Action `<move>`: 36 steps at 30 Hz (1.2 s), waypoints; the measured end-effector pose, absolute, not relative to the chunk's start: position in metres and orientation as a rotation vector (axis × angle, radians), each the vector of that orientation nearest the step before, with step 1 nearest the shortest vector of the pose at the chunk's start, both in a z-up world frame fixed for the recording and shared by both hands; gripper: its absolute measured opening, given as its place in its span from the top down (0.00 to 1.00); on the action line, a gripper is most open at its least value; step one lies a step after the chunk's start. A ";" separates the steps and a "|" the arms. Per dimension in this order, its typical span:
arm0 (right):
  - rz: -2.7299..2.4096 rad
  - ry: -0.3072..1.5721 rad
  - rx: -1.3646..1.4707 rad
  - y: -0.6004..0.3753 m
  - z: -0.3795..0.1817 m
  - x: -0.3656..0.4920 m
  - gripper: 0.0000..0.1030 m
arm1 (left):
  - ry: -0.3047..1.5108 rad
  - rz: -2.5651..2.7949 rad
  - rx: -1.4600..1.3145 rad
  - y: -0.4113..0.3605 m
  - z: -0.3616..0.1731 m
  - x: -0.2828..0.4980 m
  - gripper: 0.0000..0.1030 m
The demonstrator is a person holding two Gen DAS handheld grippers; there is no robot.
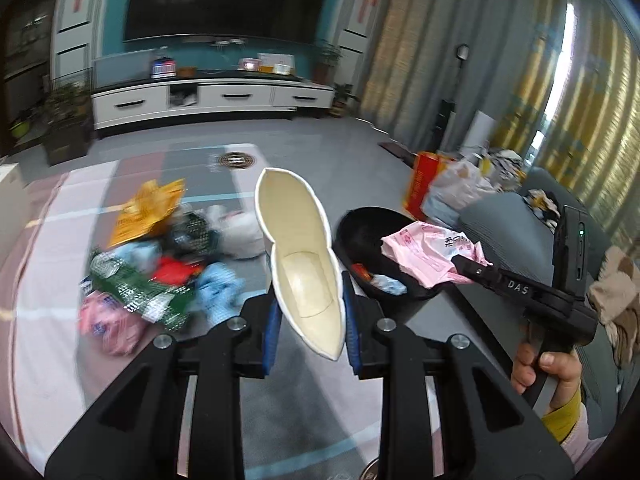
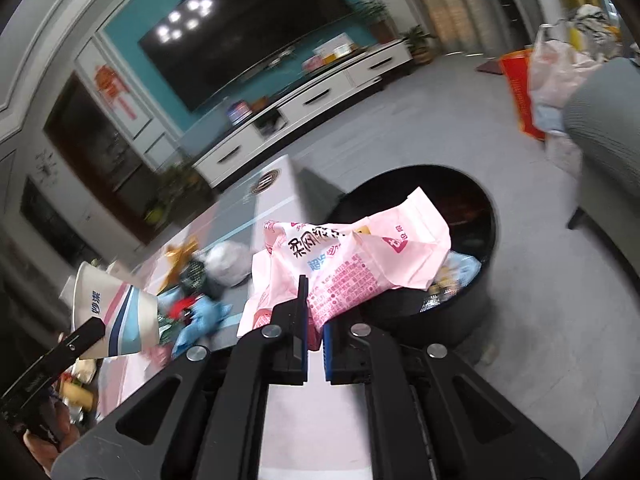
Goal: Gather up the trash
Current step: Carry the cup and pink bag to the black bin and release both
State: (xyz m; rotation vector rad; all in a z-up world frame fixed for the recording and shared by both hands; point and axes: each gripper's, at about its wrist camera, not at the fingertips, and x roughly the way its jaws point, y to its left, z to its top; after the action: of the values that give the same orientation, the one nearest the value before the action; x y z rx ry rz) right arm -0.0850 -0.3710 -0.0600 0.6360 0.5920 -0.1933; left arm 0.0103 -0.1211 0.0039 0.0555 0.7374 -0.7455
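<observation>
The step in hand looks like the drop-off: both grippers carry a piece of trash toward the black bin (image 2: 460, 296), which stands on the grey floor beside the low table (image 1: 52, 280) and already holds some wrappers. On the table, well apart from the bin, a pile of trash (image 1: 160, 264) is not yet collected: an orange bag, green and red wrappers, blue and pink pieces. The right gripper (image 2: 315, 336) has its jaws pressed together on the lower corner of a pink plastic package (image 2: 352, 264), and this package hangs just over the near rim of the bin, with most of it above the opening. I judge that the next move is to spread these jaws so the package falls inside; perhaps a little push forward first, because one part hangs outside the rim. The left gripper (image 1: 308, 320) pinches a squashed paper cup (image 1: 300, 248) between its blue pads, the mouth pointing away. The cup is near the bin, to its left, but not above it, so it must travel to the right before release.
</observation>
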 end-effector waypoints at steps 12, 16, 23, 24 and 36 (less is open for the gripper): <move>-0.374 0.626 0.530 -0.400 -0.088 -0.077 0.94 | 0.792 -0.920 0.194 -0.259 -0.028 0.037 0.72; -0.393 0.663 0.509 -0.410 -0.102 -0.065 0.93 | 0.808 -0.917 0.246 -0.294 -0.046 0.044 0.70; -0.409 0.708 0.537 -0.425 -0.121 -0.050 0.50 | 0.848 -0.903 0.287 -0.321 -0.065 0.052 0.37; -0.408 0.706 0.552 -0.427 -0.122 -0.052 0.50 | 0.846 -0.901 0.289 -0.320 -0.066 0.052 0.37; -0.382 0.692 0.622 -0.418 -0.106 -0.084 0.43 | 0.874 -0.870 0.230 -0.244 -0.067 0.030 0.19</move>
State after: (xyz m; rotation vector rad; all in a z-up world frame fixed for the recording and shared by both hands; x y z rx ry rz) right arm -0.0841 -0.4179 -0.1063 0.6219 0.6924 -0.3818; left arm 0.0300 -0.2435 -0.0668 0.2304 0.8737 -0.8696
